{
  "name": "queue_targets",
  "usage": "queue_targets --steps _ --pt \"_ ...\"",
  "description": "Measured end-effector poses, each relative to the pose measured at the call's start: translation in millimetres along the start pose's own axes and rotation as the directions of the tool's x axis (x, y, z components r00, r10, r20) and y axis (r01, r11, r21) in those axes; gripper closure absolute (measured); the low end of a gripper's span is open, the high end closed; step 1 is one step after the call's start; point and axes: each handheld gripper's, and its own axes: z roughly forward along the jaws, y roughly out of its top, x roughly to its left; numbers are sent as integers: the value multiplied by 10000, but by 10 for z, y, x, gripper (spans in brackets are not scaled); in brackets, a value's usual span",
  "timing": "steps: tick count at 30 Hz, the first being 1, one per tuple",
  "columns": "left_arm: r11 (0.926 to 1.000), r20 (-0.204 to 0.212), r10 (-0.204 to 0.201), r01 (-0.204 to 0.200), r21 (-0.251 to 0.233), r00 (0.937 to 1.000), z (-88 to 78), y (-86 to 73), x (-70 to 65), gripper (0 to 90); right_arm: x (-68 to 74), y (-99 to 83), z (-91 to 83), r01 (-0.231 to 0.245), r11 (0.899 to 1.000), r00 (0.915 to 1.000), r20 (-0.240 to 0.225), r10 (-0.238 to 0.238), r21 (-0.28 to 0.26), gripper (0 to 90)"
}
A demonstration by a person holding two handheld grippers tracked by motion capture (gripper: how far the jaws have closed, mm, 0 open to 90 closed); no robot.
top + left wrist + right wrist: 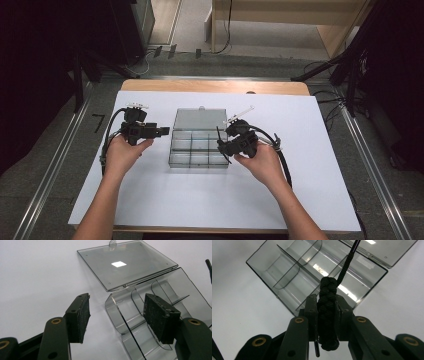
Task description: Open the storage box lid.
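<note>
Item: clear plastic organizer box [199, 146], divided into compartments, lying near the middle of the white tabletop [150, 200]. Its lid [199, 120] is swung open and lies flat on the far side, joined at the hinge. The compartments visible in both claw views hold nothing.

Item: black braided cord [327, 312], knotted into a thick woven bundle with a thin stiff tail running up and away from it. It is clamped upright between the pads of the right claw [327, 315], whose jaws are closed on it. In the high view the right claw [223, 145] sits at the box's right edge, the cord's thin ends sticking out above and below it. In the right claw view the box lies beyond and below the cord.

Item: left claw [120, 317], jaws standing wide apart with nothing between the pads. In the high view the left claw [164, 131] hovers just beside the box's left edge, pointing toward it. One pad [160, 317] shows over the near compartments; the other is over bare tabletop.

Each claw is held in a person's hand, forearms entering from the near side.
</note>
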Motion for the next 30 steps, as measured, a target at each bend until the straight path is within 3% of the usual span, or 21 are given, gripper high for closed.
queue_targets --steps 12,30 --pt "9997 81 14 -16 250 10000 12 1 9 389 64 37 81 244 9995 9997 -73 -245 -203 773" --pt "9998 -30 -41 42 217 10000 -8 50 80 389 222 144 220 399 9963 9989 -203 -415 -762 772"
